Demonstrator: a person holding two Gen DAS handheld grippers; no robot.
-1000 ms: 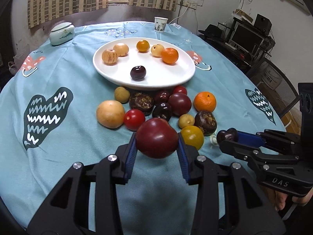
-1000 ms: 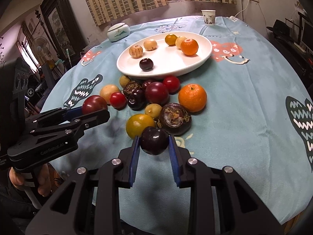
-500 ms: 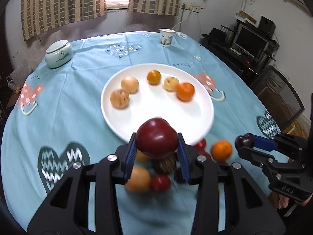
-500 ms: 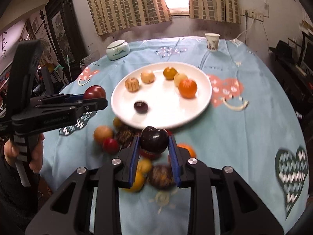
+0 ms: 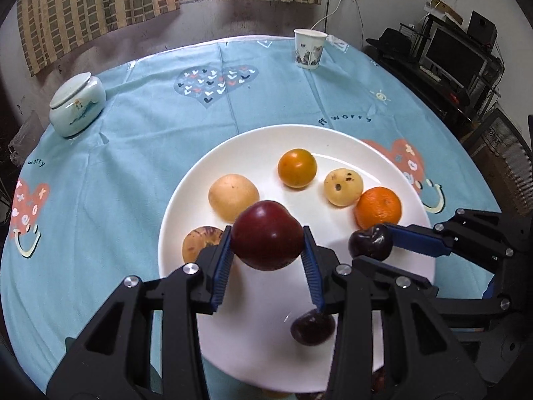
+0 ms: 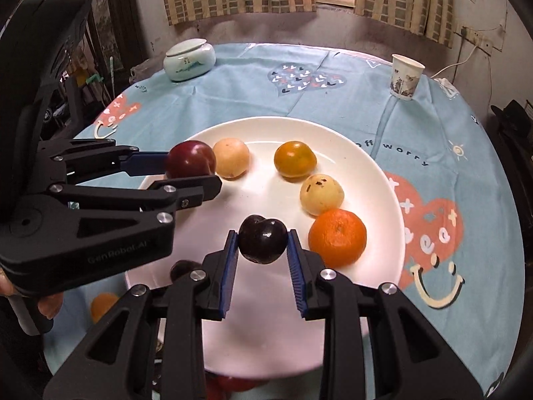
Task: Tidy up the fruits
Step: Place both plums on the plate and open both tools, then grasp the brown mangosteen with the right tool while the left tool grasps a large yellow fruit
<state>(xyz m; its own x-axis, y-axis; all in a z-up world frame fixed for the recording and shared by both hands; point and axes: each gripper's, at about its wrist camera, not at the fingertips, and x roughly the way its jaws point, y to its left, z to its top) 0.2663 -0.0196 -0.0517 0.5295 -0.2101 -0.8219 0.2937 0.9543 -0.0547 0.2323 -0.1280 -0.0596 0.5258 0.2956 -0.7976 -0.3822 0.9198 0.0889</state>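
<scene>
My left gripper [image 5: 266, 250] is shut on a large dark red plum [image 5: 266, 235] and holds it above the white plate [image 5: 339, 146]. My right gripper [image 6: 263, 243] is shut on a small dark plum [image 6: 263, 238], also above the plate [image 6: 366, 166]. On the plate lie two pale round fruits, a yellow-orange fruit [image 5: 297, 167], an orange tangerine [image 5: 378, 207], a brown streaked fruit [image 5: 200, 246] and a dark plum [image 5: 311, 328]. The right gripper with its plum shows at the right of the left wrist view [image 5: 369, 241]. The left gripper with its plum shows at the left of the right wrist view [image 6: 190, 163].
A round table with a blue patterned cloth [image 5: 150, 116] holds a lidded white ceramic jar [image 5: 76, 103] at far left and a paper cup [image 5: 308, 48] at the back. More fruit lies at the plate's near edge, mostly hidden [image 6: 101, 303]. Furniture and a monitor [image 5: 456, 53] stand at right.
Both grippers have moved forward with their plums, from above the pile of loose fruit to above the plate. The loose fruit has dropped almost out of view.
</scene>
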